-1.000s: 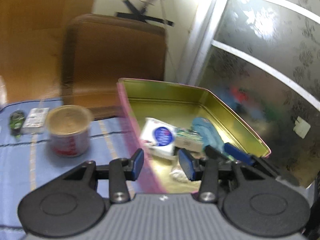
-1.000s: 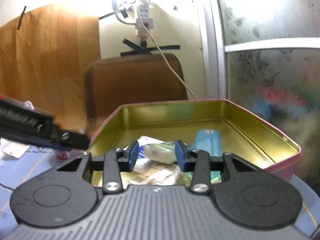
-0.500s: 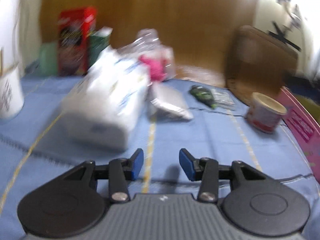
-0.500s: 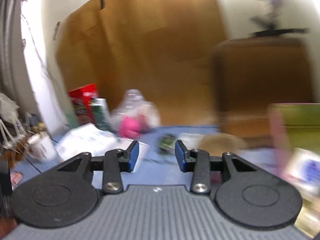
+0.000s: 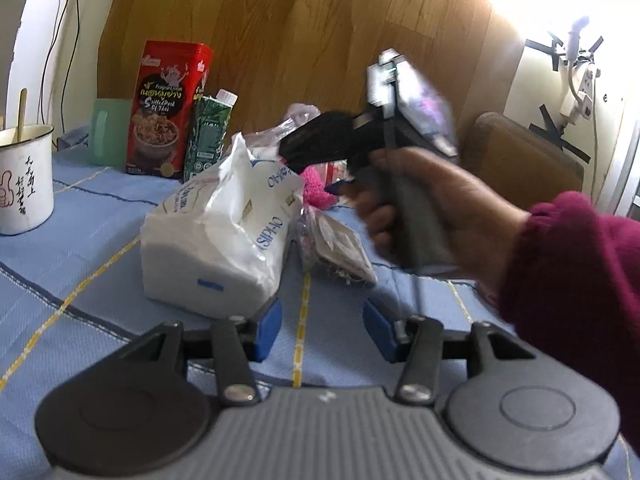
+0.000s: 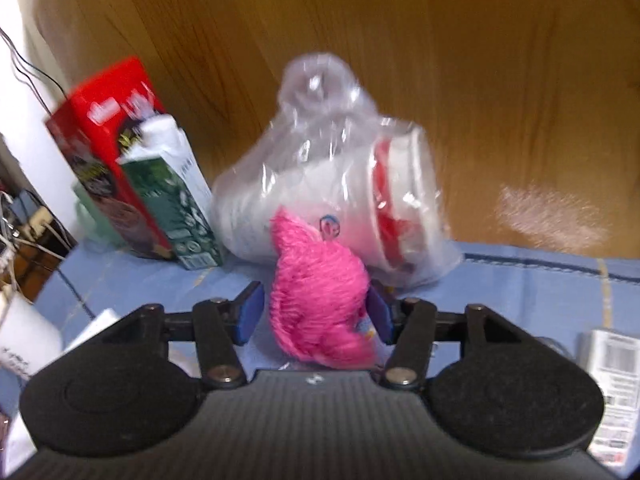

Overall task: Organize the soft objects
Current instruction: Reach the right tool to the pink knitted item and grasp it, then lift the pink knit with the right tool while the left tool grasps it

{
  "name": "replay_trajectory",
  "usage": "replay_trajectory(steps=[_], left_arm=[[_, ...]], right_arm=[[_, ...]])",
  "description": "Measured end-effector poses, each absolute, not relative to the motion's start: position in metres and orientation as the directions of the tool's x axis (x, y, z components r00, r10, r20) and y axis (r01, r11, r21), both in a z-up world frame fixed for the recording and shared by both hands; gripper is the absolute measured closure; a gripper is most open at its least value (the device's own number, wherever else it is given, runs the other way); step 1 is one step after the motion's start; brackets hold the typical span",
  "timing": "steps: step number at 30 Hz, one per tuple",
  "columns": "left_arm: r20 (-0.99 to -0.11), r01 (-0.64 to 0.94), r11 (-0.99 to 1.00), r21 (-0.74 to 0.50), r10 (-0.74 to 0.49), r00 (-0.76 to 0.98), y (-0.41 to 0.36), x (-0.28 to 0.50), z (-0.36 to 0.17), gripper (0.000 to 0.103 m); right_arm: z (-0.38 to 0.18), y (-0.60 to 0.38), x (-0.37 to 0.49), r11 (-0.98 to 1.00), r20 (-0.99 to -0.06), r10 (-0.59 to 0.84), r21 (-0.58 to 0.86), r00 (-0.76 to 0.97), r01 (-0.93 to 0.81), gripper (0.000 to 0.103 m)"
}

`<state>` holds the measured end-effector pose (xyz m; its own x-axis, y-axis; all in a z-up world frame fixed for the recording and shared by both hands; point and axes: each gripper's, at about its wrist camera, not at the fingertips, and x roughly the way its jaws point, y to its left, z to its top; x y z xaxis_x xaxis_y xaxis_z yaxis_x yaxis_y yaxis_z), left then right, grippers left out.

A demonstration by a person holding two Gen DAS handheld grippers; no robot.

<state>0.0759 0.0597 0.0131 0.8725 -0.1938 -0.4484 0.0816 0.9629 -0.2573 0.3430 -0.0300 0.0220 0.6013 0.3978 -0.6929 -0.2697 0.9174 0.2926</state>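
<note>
A pink fluffy object (image 6: 320, 296) stands on the blue tablecloth (image 6: 520, 292), in front of a clear bag of white cups (image 6: 340, 196). My right gripper (image 6: 314, 314) straddles it with its jaws opening. A gap shows at the left pad (image 6: 250, 312), and the fluff brushes the right one. In the left wrist view a hand (image 5: 440, 216) in a dark red sleeve holds that gripper over the pink object (image 5: 316, 194). My left gripper (image 5: 322, 332) hangs low over the cloth, its jaws opening with nothing between them. A white tissue pack (image 5: 224, 236) lies just beyond its left finger.
A silver packet (image 5: 336, 248) lies beside the tissue pack. At the back stand a red snack box (image 5: 168, 108), a green carton (image 5: 208, 132) and a green cup (image 5: 110, 132). A white enamel mug (image 5: 24, 184) is far left; a brown chair (image 5: 520, 160) is back right.
Both grippers swung left, away from the gold tin, to the cluttered end of the table. The right one came down around the pink object. Both pairs of jaws stand wider.
</note>
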Motion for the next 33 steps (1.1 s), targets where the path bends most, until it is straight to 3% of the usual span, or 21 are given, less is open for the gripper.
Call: replay_trajectory(steps=[1,3,10,16,22,28,31,33], left_arm=[[-0.446,0.080,0.963,-0.258,-0.192,0.874,0.060,0.077,0.013,0.055],[-0.444,0.082,0.962,-0.261,-0.195,0.874,0.060,0.074,0.013,0.054],[-0.440,0.082,0.961,-0.266,-0.196,0.876,0.059,0.073,0.013,0.053],[-0.443,0.074,0.956,-0.284,-0.200,0.874,0.063,0.075,0.011,0.047],[-0.456,0.094,0.957,-0.273,-0.215,0.864,0.062,0.076,0.011,0.039],[-0.531,0.215,0.952,-0.216,-0.299,0.793,0.040,0.085,0.010,0.035],[-0.546,0.240,0.946,-0.220,-0.323,0.773,0.025,0.079,0.013,0.031],[-0.549,0.259,0.926,-0.274,-0.371,0.749,0.017,0.070,0.019,0.030]], right_arm=[[0.018,-0.026,0.346,0.924,-0.707,0.382,0.276,0.595,-0.265,0.054],[0.017,-0.024,0.343,0.930,-0.696,0.366,0.254,0.618,-0.264,0.056],[0.050,-0.042,0.287,0.952,-0.561,0.299,0.116,0.772,-0.285,0.056],[0.073,-0.090,0.205,0.935,-0.516,0.341,0.099,0.786,-0.341,0.055],[0.069,-0.143,0.104,0.915,-0.552,0.371,0.080,0.747,-0.395,0.055],[0.046,-0.162,0.028,0.925,-0.592,0.270,-0.060,0.759,-0.376,0.054],[0.035,-0.161,0.015,0.925,-0.596,0.245,-0.092,0.765,-0.368,0.051],[0.030,-0.163,0.013,0.933,-0.590,0.230,-0.093,0.774,-0.349,0.043]])
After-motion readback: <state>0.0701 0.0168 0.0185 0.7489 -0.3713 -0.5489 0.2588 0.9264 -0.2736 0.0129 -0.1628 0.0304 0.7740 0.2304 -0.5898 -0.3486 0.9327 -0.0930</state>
